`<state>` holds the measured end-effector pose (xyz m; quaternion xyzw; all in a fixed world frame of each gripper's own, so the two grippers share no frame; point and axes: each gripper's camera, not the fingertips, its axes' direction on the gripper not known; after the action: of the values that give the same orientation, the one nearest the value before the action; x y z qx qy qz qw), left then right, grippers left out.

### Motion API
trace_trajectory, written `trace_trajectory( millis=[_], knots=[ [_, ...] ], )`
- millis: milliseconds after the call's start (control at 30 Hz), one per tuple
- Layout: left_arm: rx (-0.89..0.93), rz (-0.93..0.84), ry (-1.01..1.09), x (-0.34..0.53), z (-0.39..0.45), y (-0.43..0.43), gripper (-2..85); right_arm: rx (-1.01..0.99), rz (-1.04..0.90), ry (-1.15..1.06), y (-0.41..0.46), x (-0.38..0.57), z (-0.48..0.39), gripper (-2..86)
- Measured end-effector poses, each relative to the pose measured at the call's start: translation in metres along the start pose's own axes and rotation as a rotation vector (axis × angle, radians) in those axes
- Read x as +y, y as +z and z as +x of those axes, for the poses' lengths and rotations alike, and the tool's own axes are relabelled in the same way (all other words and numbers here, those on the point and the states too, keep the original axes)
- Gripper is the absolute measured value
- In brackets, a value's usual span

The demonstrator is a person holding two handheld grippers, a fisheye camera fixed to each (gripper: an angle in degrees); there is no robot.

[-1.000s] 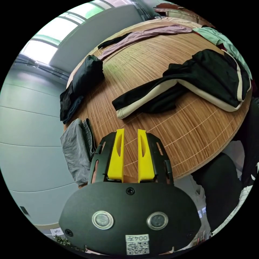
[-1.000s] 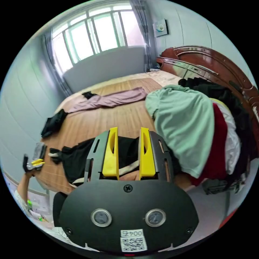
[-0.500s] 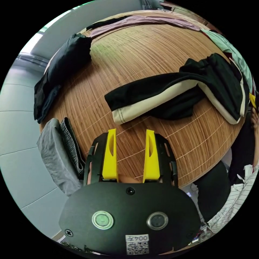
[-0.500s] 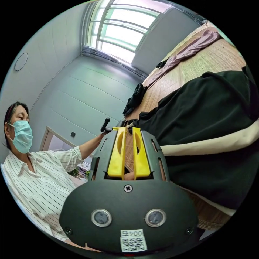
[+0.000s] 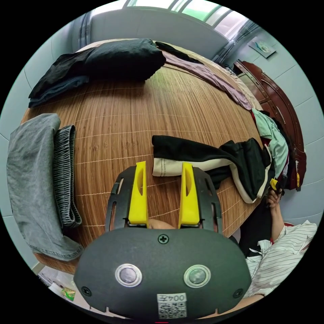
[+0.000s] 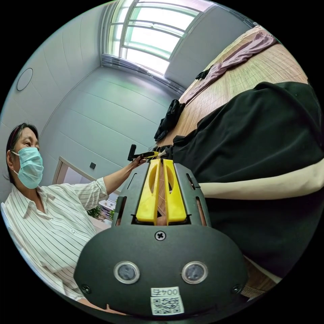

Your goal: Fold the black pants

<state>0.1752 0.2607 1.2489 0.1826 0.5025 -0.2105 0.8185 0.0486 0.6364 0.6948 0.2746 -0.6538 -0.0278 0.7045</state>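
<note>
1. Folded garments, two: grey one (image 5: 28,175) and ribbed dark one (image 5: 65,175), side by side at the mat's (image 5: 135,108) left edge.
2. Left gripper (image 5: 163,168): jaws parted, holding nothing, just short of the cuff.
3. Black pants (image 5: 216,158): cream-striped, near the mat's front edge; bare mat beyond.
4. Right gripper (image 6: 161,184): jaws nearly closed; what it grips, cannot tell.

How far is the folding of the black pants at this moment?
Hardly begun. The black pants lie crumpled on the bamboo mat, legs overlapping, no neat fold visible. The left gripper is open, just short of the leg cuff; the right gripper is nearly shut beside the waist, gripping nothing. Gripping, flattening and folding remain.
</note>
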Motion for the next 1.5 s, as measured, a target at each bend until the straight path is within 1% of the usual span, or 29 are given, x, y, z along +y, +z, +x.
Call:
trace_trajectory(
  millis=[33,133,167,200,300,533,700,767,867,967,1033,1100,1200,1300,1400,1467,1500],
  knots=[
    [0.001,-0.002,-0.002,0.000,-0.003,0.002,12.5,-0.005,-0.002,0.000,-0.001,0.002,0.001,1.8],
    [0.010,0.029,-0.020,0.006,-0.016,0.003,6.6,0.001,-0.002,-0.007,-0.004,0.005,0.000,0.8],
    [0.041,0.063,-0.033,0.010,-0.022,-0.002,3.3,0.002,-0.003,-0.009,-0.005,0.007,0.000,0.4],
    [0.108,0.095,-0.047,0.013,-0.029,-0.007,2.5,0.003,-0.004,-0.008,-0.006,0.007,0.001,0.3],
    [0.217,0.139,-0.063,0.021,-0.040,-0.029,1.2,0.004,0.005,-0.003,-0.010,0.011,0.002,-0.1],
    [0.348,0.266,0.000,0.055,-0.046,-0.118,0.4,-0.034,0.037,-0.004,-0.018,0.023,0.002,-0.5],
    [0.464,0.343,0.083,0.112,-0.040,-0.182,0.4,-0.064,0.035,-0.028,-0.016,0.030,-0.003,-0.6],
    [0.481,0.334,0.114,0.139,-0.039,-0.189,0.4,-0.071,0.019,-0.039,-0.012,0.033,-0.006,-0.6],
    [0.461,0.297,0.118,0.189,-0.053,-0.179,0.4,-0.081,-0.016,-0.059,-0.003,0.037,-0.011,-0.6],
    [0.353,0.217,0.085,0.234,-0.078,-0.146,0.4,-0.086,-0.067,-0.083,0.009,0.040,-0.017,-0.6],
    [0.280,0.172,0.027,0.256,-0.097,-0.125,0.4,-0.103,-0.098,-0.092,0.018,0.042,-0.020,-0.6],
    [0.188,0.161,-0.078,0.282,-0.121,-0.108,0.4,-0.112,-0.130,-0.097,0.028,0.044,-0.022,-0.5],
    [0.095,0.165,-0.199,0.302,-0.142,-0.109,0.3,-0.076,-0.183,-0.112,0.045,0.048,-0.029,-0.3],
    [0.032,0.153,-0.224,0.306,-0.142,-0.124,0.3,-0.005,-0.236,-0.139,0.066,0.054,-0.041,0.1],
    [0.018,0.226,-0.191,0.282,-0.112,-0.139,0.2,0.087,-0.270,-0.166,0.093,0.062,-0.060,0.2],
    [0.016,0.198,-0.169,0.251,-0.087,-0.129,0.2,0.133,-0.304,-0.179,0.122,0.070,-0.071,-0.2],
    [-0.004,0.146,-0.162,0.227,-0.070,-0.116,0.2,0.149,-0.309,-0.182,0.129,0.072,-0.073,-0.4]
  ],
)
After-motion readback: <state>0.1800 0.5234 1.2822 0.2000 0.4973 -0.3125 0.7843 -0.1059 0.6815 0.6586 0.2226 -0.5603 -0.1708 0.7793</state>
